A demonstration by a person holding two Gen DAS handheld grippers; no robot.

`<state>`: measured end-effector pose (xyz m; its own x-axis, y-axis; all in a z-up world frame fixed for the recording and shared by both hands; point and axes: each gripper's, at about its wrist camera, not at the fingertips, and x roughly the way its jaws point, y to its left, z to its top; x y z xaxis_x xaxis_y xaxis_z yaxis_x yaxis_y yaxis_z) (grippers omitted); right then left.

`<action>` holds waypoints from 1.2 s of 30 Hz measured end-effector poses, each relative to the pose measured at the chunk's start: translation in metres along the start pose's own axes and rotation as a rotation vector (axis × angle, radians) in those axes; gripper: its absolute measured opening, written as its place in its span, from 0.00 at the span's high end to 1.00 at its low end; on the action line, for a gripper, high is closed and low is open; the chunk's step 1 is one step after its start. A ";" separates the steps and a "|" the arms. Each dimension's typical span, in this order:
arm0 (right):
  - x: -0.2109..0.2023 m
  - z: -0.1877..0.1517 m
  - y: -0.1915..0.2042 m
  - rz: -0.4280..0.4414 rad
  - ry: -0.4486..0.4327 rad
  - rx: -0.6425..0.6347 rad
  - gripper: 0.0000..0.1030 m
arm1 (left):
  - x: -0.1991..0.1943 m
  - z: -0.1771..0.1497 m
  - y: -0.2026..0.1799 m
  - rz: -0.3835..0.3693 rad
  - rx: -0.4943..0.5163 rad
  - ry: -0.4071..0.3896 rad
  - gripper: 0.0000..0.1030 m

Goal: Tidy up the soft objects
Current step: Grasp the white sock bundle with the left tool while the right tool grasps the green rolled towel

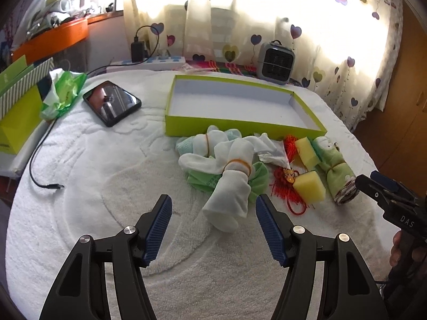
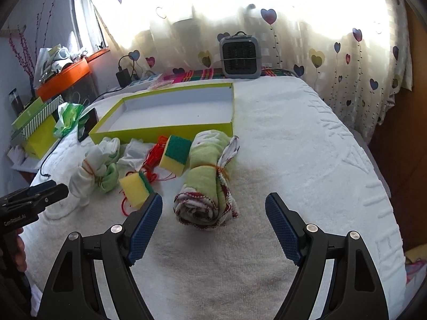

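Note:
A pile of soft things lies on the white towel in front of an empty lime-green box lid (image 1: 170, 126) (image 2: 160, 129). A white sock bundle with a rubber band (image 1: 232, 186) (image 2: 85, 173) lies just ahead of my open left gripper (image 1: 213, 213). A rolled green towel tied with a band (image 2: 210, 181) (image 1: 339, 176) lies just ahead of my open right gripper (image 2: 213, 213). Two yellow sponges (image 1: 311, 186) (image 2: 174, 154), red cord (image 1: 287, 186) and a white tissue (image 1: 272, 149) lie between them. Both grippers are empty.
A black phone (image 1: 112, 102) and a charging cable (image 1: 40, 165) lie on the left of the towel. Green boxes and a plastic bag (image 1: 64, 90) stand at the far left. A small grey heater (image 1: 276, 62) (image 2: 238, 54) stands behind the lid, by the curtain.

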<state>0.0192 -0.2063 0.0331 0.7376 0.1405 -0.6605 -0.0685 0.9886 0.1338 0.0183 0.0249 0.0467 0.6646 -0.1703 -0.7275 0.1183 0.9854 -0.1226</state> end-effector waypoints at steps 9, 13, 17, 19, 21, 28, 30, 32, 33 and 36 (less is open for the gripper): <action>0.026 0.012 -0.010 -0.003 0.048 0.010 0.23 | 0.027 0.015 -0.012 0.043 0.052 0.043 0.39; 0.038 0.015 -0.013 0.014 0.079 0.020 0.23 | 0.036 0.016 -0.009 0.045 0.046 0.054 0.41; 0.045 0.015 -0.014 0.035 0.100 0.029 0.23 | 0.041 0.017 -0.007 0.018 0.028 0.059 0.46; 0.047 0.015 -0.014 0.041 0.107 0.024 0.23 | 0.044 0.018 -0.008 0.007 0.027 0.058 0.49; 0.049 0.015 -0.013 0.049 0.115 0.022 0.29 | 0.046 0.019 -0.008 -0.011 0.024 0.062 0.58; 0.051 0.015 -0.006 0.083 0.122 0.005 0.56 | 0.048 0.020 -0.011 -0.042 0.025 0.059 0.72; 0.050 0.015 -0.006 0.077 0.120 0.001 0.58 | 0.047 0.021 -0.011 -0.051 0.024 0.056 0.75; 0.049 0.015 -0.006 0.081 0.116 0.004 0.61 | 0.045 0.020 -0.011 -0.052 0.024 0.050 0.76; 0.048 0.015 -0.006 0.082 0.113 0.005 0.62 | 0.045 0.021 -0.010 -0.053 0.023 0.048 0.76; 0.047 0.015 -0.007 0.084 0.107 0.005 0.66 | 0.041 0.022 -0.008 -0.053 0.014 0.038 0.76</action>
<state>0.0643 -0.2071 0.0127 0.6531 0.2282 -0.7221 -0.1234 0.9728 0.1959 0.0612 0.0099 0.0328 0.6288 -0.2219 -0.7452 0.1632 0.9747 -0.1525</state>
